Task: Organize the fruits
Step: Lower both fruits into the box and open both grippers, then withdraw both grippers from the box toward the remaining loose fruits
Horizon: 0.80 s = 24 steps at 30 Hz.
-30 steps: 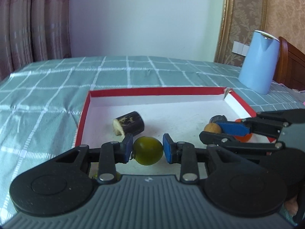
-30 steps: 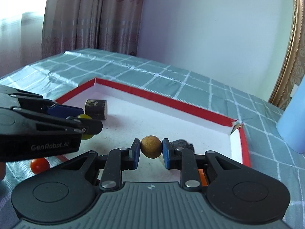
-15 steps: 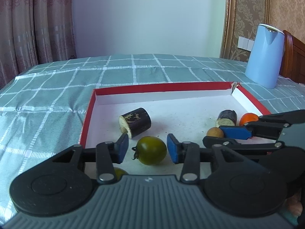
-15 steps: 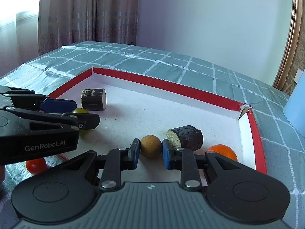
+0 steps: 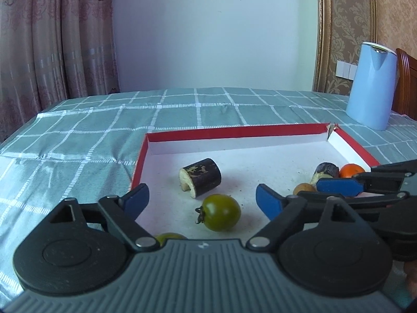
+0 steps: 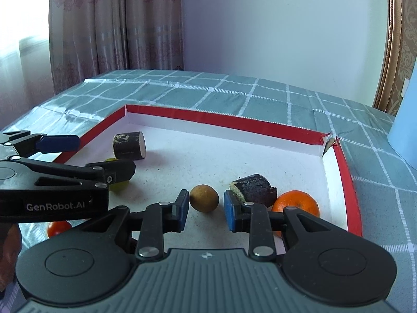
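A red-rimmed white tray (image 5: 234, 131) (image 6: 216, 121) lies on the table. In it, a green tomato (image 5: 221, 212) rests free between the wide-open jaws of my left gripper (image 5: 202, 199). A brown round fruit (image 6: 203, 198) (image 5: 303, 189) rests free between the open jaws of my right gripper (image 6: 204, 207). Two dark sugarcane pieces (image 5: 200, 177) (image 6: 252, 190) and an orange (image 6: 295, 203) (image 5: 351, 170) also lie in the tray. The left gripper (image 6: 86, 154) shows in the right wrist view and partly hides the green tomato (image 6: 117, 184).
A blue kettle (image 5: 371, 84) stands at the back right on the green checked tablecloth (image 5: 104, 130). A red tomato (image 6: 58, 228) lies outside the tray's near left edge. Another greenish fruit (image 5: 169, 237) peeks out just under my left gripper body.
Both grippers opened and let go: the green tomato and the brown fruit now rest on the tray floor. Both grippers drew back and rose slightly.
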Tool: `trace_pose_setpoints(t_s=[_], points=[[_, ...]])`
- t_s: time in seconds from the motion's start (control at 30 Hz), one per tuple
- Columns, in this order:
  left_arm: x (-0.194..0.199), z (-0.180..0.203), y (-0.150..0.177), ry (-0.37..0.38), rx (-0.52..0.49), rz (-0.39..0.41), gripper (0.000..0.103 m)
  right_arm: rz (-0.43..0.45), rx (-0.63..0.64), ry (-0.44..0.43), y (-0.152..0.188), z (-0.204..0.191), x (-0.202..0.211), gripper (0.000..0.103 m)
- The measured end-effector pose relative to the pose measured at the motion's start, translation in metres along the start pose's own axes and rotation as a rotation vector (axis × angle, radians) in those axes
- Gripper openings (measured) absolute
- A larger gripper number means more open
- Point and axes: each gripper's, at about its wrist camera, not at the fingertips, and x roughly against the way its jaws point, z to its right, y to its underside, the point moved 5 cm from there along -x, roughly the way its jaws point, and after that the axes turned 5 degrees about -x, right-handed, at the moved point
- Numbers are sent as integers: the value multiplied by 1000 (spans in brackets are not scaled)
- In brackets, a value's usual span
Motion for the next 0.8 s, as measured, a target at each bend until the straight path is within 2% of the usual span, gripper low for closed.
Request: trace_pose_setpoints(t_s=[0.23,0.4,0.5,0.6,0.67,0.8], points=[[-1,-5,1,-14,20,-8,97,15,-5,-5,1,1,3,30],[3,-8,3,0,32,-8,98,37,23,0,2,-2,7,33],[8,-9,6,14,36,-5,98,43,21,-1,4,-1,10,40],[15,-11,8,26,52,9,99,65,17,9,3,0,15,52],[21,-14,10,3,64,21,103,79,15,10,3,0,19,61],[29,-16,17,20,68,11,103,121,13,-7,7,-2,35,63]])
